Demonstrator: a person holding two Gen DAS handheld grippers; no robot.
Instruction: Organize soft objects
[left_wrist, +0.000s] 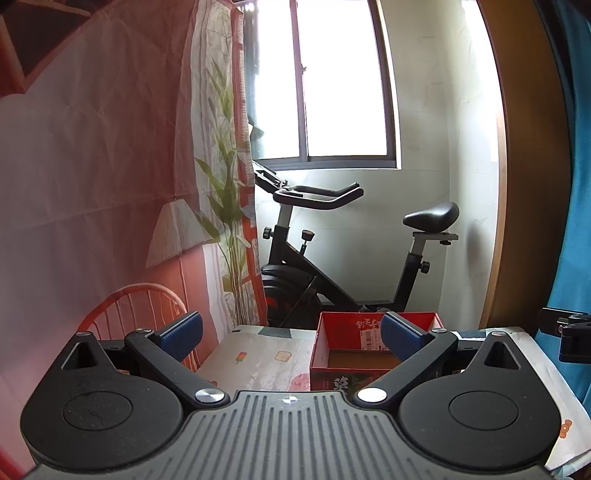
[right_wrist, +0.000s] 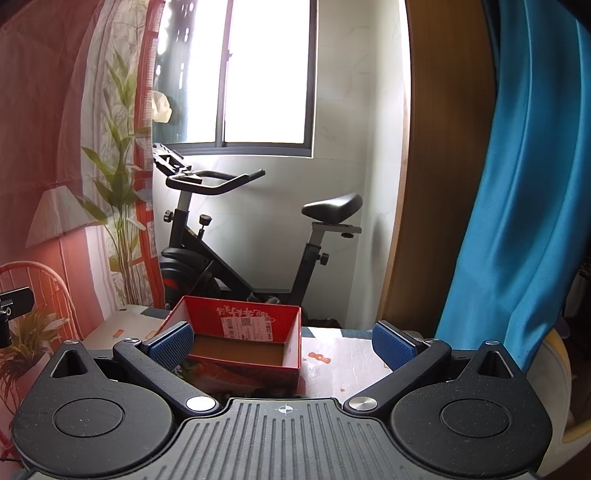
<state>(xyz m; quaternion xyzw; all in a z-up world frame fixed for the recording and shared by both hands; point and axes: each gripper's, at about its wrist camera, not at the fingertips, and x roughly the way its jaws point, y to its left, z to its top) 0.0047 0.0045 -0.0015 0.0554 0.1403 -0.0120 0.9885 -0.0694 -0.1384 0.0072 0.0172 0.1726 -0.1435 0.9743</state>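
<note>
From the left wrist camera, the left hand-held gripper (left_wrist: 291, 334) is held above the near part of the desk (left_wrist: 255, 362), its two blue-padded fingers (left_wrist: 183, 334) spread wide apart with nothing between them and touching nothing. The desk carries a patterned cloth; its far edge runs just behind a red box (left_wrist: 364, 354), and its left edge falls away beside a red wire chair (left_wrist: 136, 306). The box stands open-topped toward the far right part of the desk, its brown floor bare as far as can be seen; the right finger hides its near right corner. Open cloth lies to the left of the box. Beyond the far edge stands an exercise bike (left_wrist: 332, 258) under a window (left_wrist: 332, 81), with a printed curtain (left_wrist: 110, 147) on the left and a blue cloth (left_wrist: 576, 221) hanging at the right.

From the right wrist camera, the right hand-held gripper (right_wrist: 282, 345) likewise has its fingers (right_wrist: 393, 347) wide apart, empty and in contact with nothing. The red box (right_wrist: 243, 343) sits left of centre, its near left corner behind the left finger. Bare cloth on the desk (right_wrist: 343, 358) stretches to the right of the box up to the far edge. The blue cloth (right_wrist: 517, 184) hangs close by on the right, the bike (right_wrist: 240, 240) behind. No soft object can be made out on the desk in either view.
</note>
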